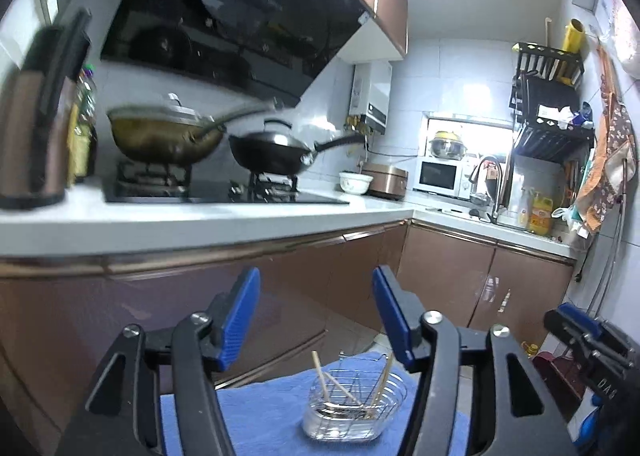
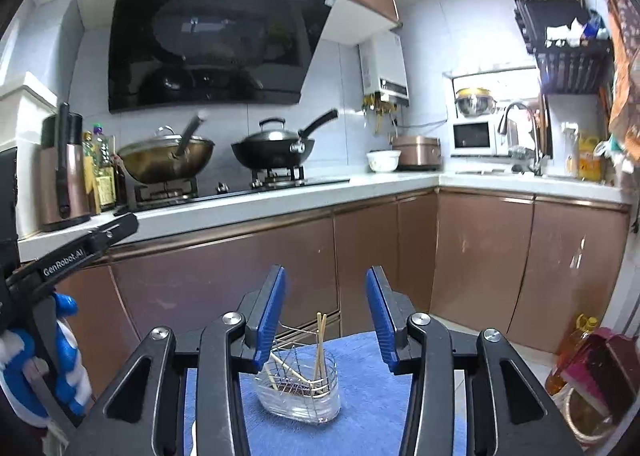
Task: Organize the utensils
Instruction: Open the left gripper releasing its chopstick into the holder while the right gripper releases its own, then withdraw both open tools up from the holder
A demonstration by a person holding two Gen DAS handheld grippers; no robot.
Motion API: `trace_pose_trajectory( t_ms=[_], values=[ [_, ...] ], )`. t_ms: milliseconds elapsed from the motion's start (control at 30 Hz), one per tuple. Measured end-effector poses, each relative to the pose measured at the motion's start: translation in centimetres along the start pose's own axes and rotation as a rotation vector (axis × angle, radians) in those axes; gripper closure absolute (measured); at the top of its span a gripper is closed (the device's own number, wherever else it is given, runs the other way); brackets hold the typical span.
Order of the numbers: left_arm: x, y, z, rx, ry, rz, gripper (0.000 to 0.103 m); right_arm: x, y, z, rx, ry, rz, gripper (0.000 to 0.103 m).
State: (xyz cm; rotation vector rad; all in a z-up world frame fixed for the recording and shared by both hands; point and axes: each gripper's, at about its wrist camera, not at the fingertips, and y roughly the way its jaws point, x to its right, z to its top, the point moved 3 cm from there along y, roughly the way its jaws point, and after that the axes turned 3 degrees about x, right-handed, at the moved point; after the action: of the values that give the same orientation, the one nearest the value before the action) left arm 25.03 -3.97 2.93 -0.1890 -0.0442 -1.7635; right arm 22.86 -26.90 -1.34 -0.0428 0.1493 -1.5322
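A wire utensil holder with a clear plastic base (image 1: 354, 402) stands on a blue cloth (image 1: 260, 412) low in the left wrist view. It holds several wooden chopsticks (image 1: 320, 376), some upright, some lying. It also shows in the right wrist view (image 2: 300, 384) with the chopsticks (image 2: 320, 340) on the blue cloth (image 2: 368, 396). My left gripper (image 1: 316, 316) is open and empty, raised above and short of the holder. My right gripper (image 2: 326, 316) is open and empty, above the holder. The right gripper's body (image 1: 588, 344) shows at the left view's right edge.
Brown cabinets (image 2: 480, 256) and a white counter (image 2: 280, 196) run behind. Two woks (image 2: 276, 152) sit on the hob. A kettle (image 2: 64, 176), bottles, a bowl (image 2: 383, 160), a rice cooker, microwave and sink tap (image 2: 520, 128) line the counter. An oil bottle and bags (image 2: 588, 360) stand on the floor right.
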Motion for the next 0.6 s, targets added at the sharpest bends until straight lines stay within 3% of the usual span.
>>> trace_pose_trajectory(
  t_ms=[300, 600],
  values=[
    [-2.6, -7.9, 1.1, -0.024, 0.003, 0.03, 0.035, -0.9, -8.1, 2.1, 0.056, 0.009, -0.015, 0.048],
    [-3.3, -13.1, 0.2, -0.028, 0.022, 0.056, 0.034, -1.4, -13.6, 1.5, 0.083, 0.017, -0.029, 0.014]
  ],
)
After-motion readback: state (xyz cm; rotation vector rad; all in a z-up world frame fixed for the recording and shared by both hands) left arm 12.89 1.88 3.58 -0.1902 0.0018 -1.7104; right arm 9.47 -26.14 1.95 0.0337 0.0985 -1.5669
